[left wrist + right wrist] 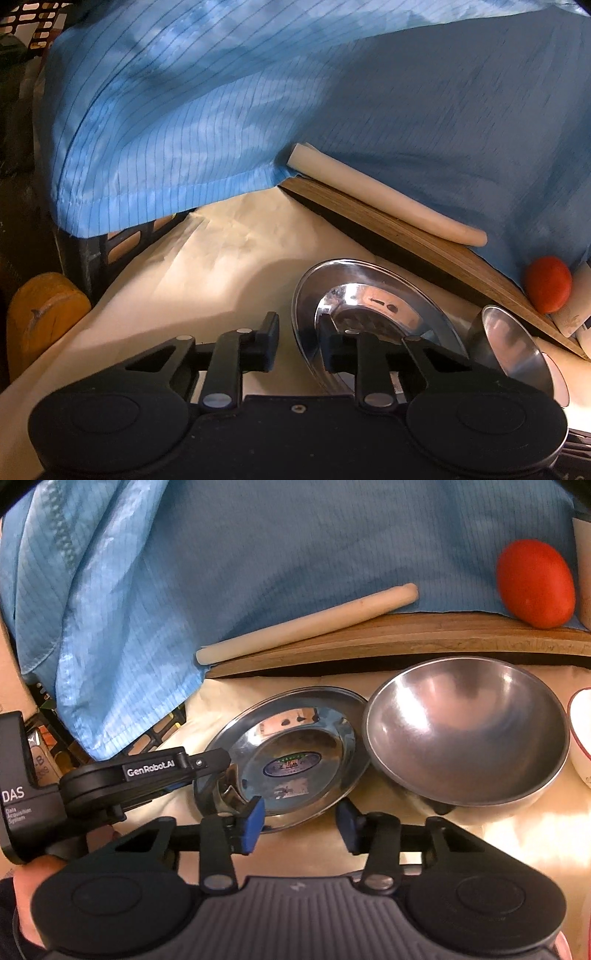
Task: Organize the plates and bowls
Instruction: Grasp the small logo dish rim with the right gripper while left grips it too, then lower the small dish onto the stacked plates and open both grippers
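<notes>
A shiny steel plate [291, 746] lies on cream cloth, its right rim against a steel bowl [465, 731]. My left gripper [297, 341] straddles the plate's [369, 295] left rim. One finger is inside the dish and one outside, with a slit of cloth showing beside the rim. In the right wrist view, the left gripper [225, 771] reaches in from the left over that rim. My right gripper [301, 825], with blue pads, stands open at the plate's near rim and touches nothing. The bowl [506, 343] shows at the lower right of the left wrist view.
Behind the dishes, a wooden board [406, 638] carries a white rod [306, 624] and a red round fruit [535, 587]. Blue striped fabric [258, 535] hangs over the back. A red-rimmed white bowl [581, 734] is at the right edge. A black crate [122, 243] stands at the left.
</notes>
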Demonstrator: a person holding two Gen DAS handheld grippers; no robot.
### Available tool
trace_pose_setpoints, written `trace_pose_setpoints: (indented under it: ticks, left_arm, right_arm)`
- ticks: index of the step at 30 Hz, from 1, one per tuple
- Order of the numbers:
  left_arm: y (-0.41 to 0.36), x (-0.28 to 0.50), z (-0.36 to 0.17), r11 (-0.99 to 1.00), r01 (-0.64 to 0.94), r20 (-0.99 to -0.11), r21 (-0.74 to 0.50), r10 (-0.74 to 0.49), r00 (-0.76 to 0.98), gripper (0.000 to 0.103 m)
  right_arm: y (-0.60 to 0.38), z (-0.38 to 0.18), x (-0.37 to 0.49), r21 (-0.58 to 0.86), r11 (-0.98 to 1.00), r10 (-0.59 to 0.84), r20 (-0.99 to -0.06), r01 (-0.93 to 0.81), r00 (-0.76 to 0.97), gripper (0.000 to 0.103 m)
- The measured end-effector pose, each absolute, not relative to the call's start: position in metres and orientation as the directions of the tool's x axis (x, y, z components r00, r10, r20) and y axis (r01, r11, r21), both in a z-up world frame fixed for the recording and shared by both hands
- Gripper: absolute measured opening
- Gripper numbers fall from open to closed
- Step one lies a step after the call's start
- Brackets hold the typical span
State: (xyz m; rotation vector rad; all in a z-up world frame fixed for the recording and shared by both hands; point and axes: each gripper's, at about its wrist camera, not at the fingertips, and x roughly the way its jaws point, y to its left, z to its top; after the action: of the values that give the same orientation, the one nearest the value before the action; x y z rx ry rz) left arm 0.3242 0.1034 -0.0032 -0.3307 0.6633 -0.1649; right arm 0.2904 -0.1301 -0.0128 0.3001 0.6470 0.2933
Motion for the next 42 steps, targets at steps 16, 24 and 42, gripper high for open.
trace_pose_setpoints:
  ticks: [16, 24, 42]
  left_arm:
    - [0.099, 0.310, 0.008, 0.956, 0.019, -0.583, -0.293, -0.194, 0.789, 0.017]
    - [0.097, 0.279, 0.017, 0.964, -0.018, -0.566, -0.265, -0.140, 0.812, 0.018]
    - [0.064, 0.201, 0.055, 0.960, 0.068, -0.494, -0.272, -0.200, 0.846, 0.019]
  right_arm:
    - [-0.134, -0.009, 0.285, 0.388, 0.900, 0.390, -0.514, -0.198, 0.764, 0.034]
    - [-0.129, -0.001, 0.261, 0.357, 0.903, 0.398, -0.495, -0.237, 0.772, 0.034]
    - [-0.161, 0.022, 0.166, 0.329, 0.909, 0.373, -0.369, -0.256, 0.851, 0.034]
